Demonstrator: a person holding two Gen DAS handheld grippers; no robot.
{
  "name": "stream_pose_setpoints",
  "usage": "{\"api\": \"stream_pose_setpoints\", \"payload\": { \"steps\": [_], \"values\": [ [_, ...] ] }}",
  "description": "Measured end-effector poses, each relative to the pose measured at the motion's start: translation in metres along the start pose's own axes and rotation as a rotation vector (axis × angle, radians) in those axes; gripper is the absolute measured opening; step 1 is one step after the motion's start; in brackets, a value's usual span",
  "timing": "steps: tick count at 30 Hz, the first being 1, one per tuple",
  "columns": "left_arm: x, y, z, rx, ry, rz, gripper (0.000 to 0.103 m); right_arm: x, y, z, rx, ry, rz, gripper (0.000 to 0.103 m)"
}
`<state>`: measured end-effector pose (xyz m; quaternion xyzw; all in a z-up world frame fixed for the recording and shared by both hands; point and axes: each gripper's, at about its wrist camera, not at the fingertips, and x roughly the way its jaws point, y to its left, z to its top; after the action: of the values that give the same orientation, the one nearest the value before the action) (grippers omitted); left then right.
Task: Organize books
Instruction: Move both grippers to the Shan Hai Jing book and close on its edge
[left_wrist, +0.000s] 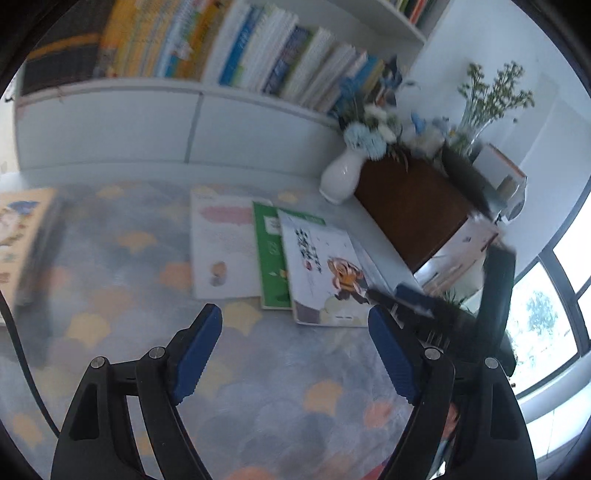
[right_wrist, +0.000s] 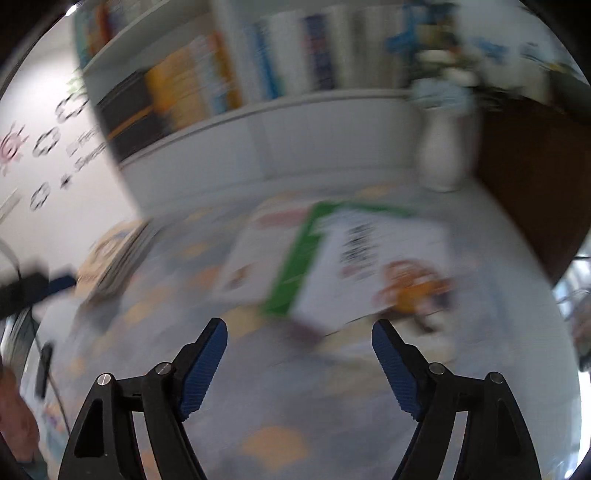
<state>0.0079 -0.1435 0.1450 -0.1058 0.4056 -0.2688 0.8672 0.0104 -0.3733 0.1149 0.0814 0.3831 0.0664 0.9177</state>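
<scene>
Bottom of both frames: your left gripper (left_wrist: 295, 325) and right gripper (right_wrist: 299, 338) each have jaws spread wide, blue pads apart, nothing between them, nothing touched, only the patterned table cover (left_wrist: 258, 406) below. In the left wrist view your right gripper (left_wrist: 410, 295) also shows at mid right, blurred, just over the near corner of the tiger book; contact there can't be told. Centre of frame, three loose books lie flat and fanned, overlapping: white book (left_wrist: 221, 243) on the left, green book (left_wrist: 269, 258) in the middle, tiger book (left_wrist: 325, 269) on top at right. The right wrist view shows the same fan, heavily smeared, tiger book (right_wrist: 388, 258) centre right. Left edge of the left view: a stack of books (left_wrist: 22, 236) already lying flat, top cover cartoonish. Farther, upper right: white vase (left_wrist: 341, 177) with flowers, beside a dark brown box (left_wrist: 410, 206). Top of frame: bookshelf (left_wrist: 221, 51) packed with upright spines, looks tidy. Judgement: part done, since one pile stands at left, but three books remain loose, so they need gathering; neither gripper has hold of anything yet. Next likely pick is the tiger book, since it sits uppermost.
</scene>
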Motion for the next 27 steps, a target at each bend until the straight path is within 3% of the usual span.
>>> {"api": "stream_pose_setpoints", "payload": {
  "steps": [4,7,11,14,17,21,23,24,27],
  "values": [
    [0.046,-0.006,0.01,-0.044,0.056,-0.019,0.08,0.003,-0.064,0.028,0.13,-0.013,-0.071,0.079],
    [0.074,-0.013,0.015,-0.047,0.077,-0.016,0.08,0.002,-0.088,0.035,0.182,-0.043,-0.095,0.079],
    [0.106,-0.024,0.015,-0.008,0.116,0.021,0.08,0.013,-0.109,0.014,0.204,-0.107,-0.115,0.079],
    [0.127,-0.029,0.016,0.007,0.128,0.026,0.08,0.027,-0.114,0.005,0.186,-0.035,-0.148,0.079],
    [0.145,-0.03,0.018,0.005,0.142,0.024,0.08,0.026,-0.115,0.006,0.182,-0.043,-0.176,0.079],
    [0.161,-0.016,0.018,-0.079,0.141,0.03,0.078,0.038,-0.127,-0.001,0.242,0.034,-0.125,0.078],
    [0.165,-0.011,0.016,-0.104,0.14,0.027,0.07,0.054,-0.134,-0.006,0.276,0.104,-0.118,0.057],
    [0.168,-0.011,0.016,-0.107,0.144,0.036,0.062,0.061,-0.139,-0.01,0.306,0.139,-0.116,0.057],
    [0.177,-0.014,0.012,-0.085,0.161,0.018,0.041,0.057,-0.136,-0.01,0.296,0.112,-0.121,0.057]
  ]
}}
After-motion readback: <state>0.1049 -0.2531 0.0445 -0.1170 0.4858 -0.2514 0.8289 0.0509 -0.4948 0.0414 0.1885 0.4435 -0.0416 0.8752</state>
